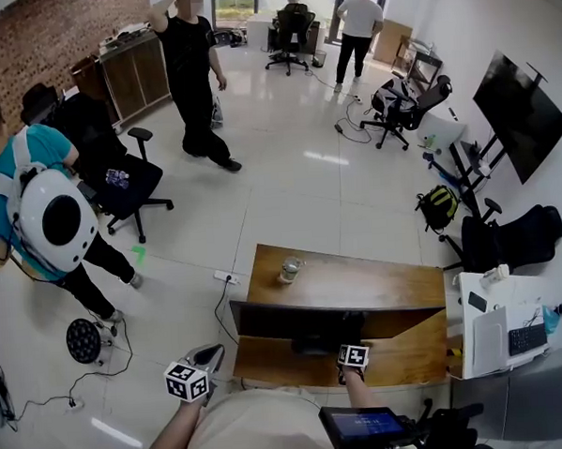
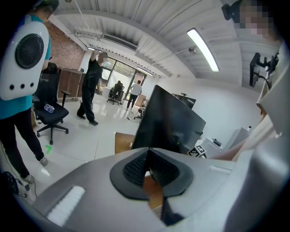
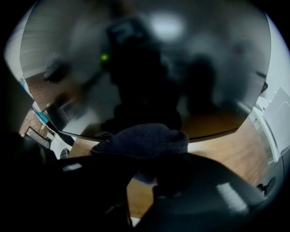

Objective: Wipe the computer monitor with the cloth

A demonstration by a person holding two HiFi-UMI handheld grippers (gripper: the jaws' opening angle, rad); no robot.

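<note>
The black monitor [image 1: 305, 319] stands on a wooden desk [image 1: 378, 284], seen from above. My right gripper [image 1: 350, 345] is at the near side of the screen, shut on a dark cloth [image 3: 144, 141]. In the right gripper view the cloth sits close against the lower part of the glossy screen [image 3: 149, 68]; whether it touches I cannot tell. My left gripper [image 1: 210, 356] hangs off the desk's left near corner, shut with nothing in it. In the left gripper view its pads [image 2: 136, 165] meet, and the monitor [image 2: 170, 122] shows edge-on beyond them.
A glass jar [image 1: 290, 268] stands at the desk's far edge. A white side table [image 1: 487, 297] with a keyboard is on the right. A power strip [image 1: 226, 278] and cables lie on the floor at left. People and office chairs [image 1: 119, 180] stand further off.
</note>
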